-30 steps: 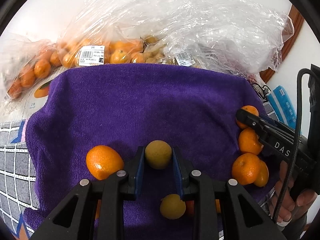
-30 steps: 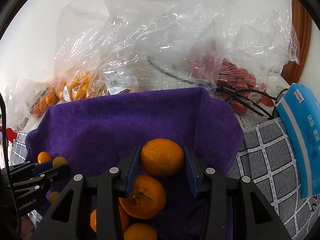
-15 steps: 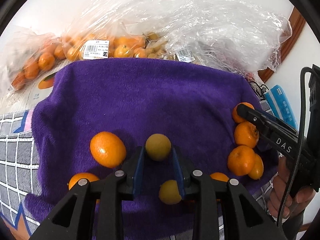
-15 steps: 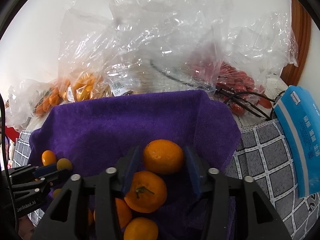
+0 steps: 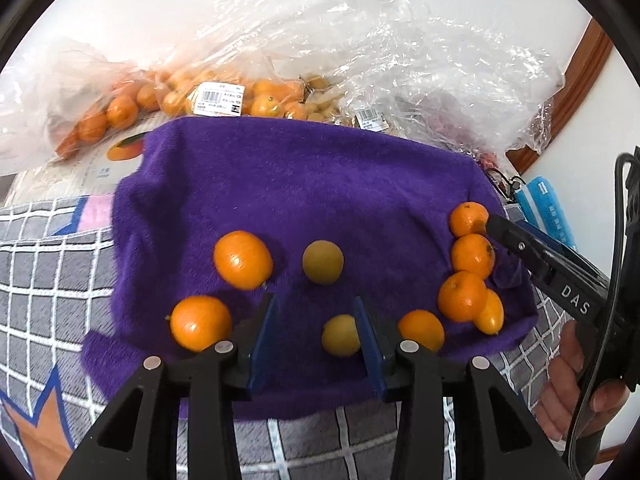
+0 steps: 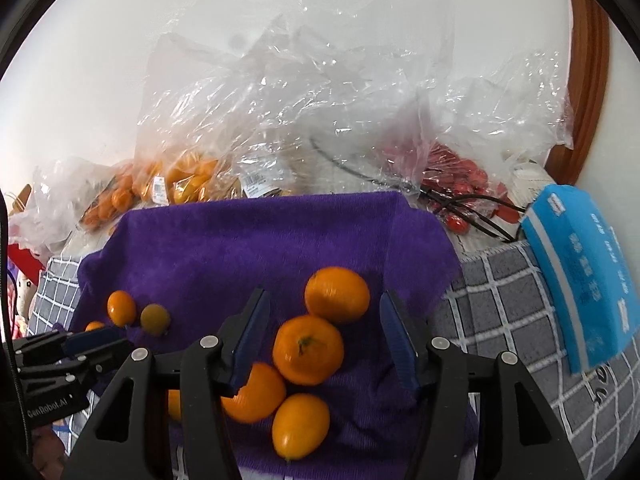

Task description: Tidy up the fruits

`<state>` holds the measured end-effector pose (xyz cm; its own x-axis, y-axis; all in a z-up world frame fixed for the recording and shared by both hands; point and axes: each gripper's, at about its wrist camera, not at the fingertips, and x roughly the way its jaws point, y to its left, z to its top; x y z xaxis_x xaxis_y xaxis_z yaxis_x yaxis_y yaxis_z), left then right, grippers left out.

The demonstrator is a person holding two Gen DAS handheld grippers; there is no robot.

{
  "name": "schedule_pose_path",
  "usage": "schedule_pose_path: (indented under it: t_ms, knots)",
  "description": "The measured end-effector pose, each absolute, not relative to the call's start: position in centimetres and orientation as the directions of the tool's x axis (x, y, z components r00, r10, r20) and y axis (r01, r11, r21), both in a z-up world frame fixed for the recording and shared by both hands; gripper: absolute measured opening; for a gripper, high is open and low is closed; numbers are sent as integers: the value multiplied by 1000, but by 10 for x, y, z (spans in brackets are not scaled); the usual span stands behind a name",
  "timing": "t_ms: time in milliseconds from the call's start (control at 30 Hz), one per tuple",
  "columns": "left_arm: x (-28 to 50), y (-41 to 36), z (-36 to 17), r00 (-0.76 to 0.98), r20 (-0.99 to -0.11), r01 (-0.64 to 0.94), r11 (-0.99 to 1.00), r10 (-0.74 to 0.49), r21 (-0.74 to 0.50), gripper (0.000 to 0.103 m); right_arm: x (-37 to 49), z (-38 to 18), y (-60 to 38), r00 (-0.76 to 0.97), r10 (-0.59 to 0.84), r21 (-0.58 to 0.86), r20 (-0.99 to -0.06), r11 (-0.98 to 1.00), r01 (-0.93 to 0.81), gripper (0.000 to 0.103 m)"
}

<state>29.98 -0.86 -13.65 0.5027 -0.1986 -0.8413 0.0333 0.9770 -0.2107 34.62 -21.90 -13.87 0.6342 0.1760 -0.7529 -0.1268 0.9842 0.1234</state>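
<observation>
1. On the fuzzy purple towel (image 5: 304, 184), round orange mandarins (image 6: 308, 350) cluster at its right edge, and small yellow-green round fruits (image 5: 322, 261) sit near its middle.
2. The left claw (image 5: 316, 338) is opening, gripping nothing; one yellow-green fruit lies loose between its jaws.
3. The right claw (image 6: 322, 338) is opening above the mandarins, holding none.
4. Clear plastic bags of fruit (image 5: 224, 96) behind the towel look unsorted, so much remains.

You get bright, even daylight off the white wall (image 6: 100, 80), with only soft shadows under the fruit on the purple towel (image 5: 300, 184). Glare streaks the clear plastic bags (image 6: 320, 112). Fisheye bending curves your checked cloth (image 5: 48, 248), black vignette rings both views, and slight motion blur softens the oranges (image 6: 337, 294).
</observation>
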Motion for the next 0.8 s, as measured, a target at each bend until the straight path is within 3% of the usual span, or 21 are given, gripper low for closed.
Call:
schedule_pose_path:
  t_ms: [333,667,733,800]
  knots:
    - [243,-4,-98,560,-817,21,988,-137,-151,53,276,-96,-221,667,133,115,-733,991,-71,66]
    - [152,5,-48,688,-723,-12,996,-60,-94,74,171,-50,-219,718,47,49,-695,999,-18,72]
    - [131,3,-38,718,-694,-18,996,-45,-82,79,152,-45,-220,726,37,45,-687,999,-9,87]
    - [115,2,-33,736,-676,-21,997,-36,-76,82,131,-41,-222,746,33,48,-666,999,-1,91]
